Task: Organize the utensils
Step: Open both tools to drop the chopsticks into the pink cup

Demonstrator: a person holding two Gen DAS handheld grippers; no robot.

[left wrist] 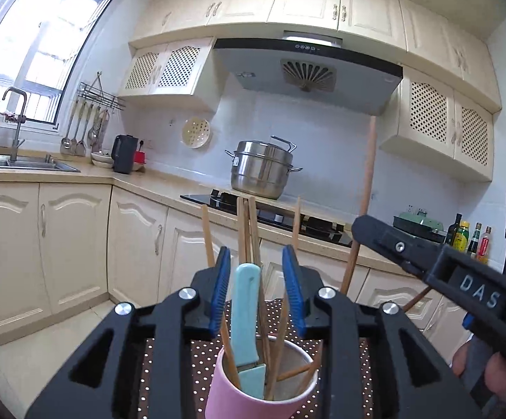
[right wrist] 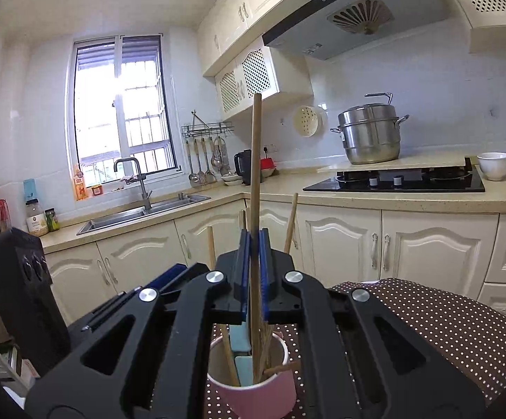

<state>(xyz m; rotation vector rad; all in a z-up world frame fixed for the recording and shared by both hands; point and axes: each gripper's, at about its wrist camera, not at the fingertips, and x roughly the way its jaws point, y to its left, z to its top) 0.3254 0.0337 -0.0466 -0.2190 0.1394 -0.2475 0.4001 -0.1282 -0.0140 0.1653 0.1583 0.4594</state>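
A pink cup stands on a brown polka-dot cloth and holds several wooden chopsticks and a light-blue handled utensil. My left gripper is open, its blue pads on either side of the blue handle without touching it. My right gripper is shut on a long wooden chopstick, which stands upright with its lower end inside the cup. The right gripper also shows in the left wrist view, holding that stick.
The cloth-covered table stands before cream cabinets. Behind are a counter with a hob, a steel pot, a white bowl, a sink and oil bottles.
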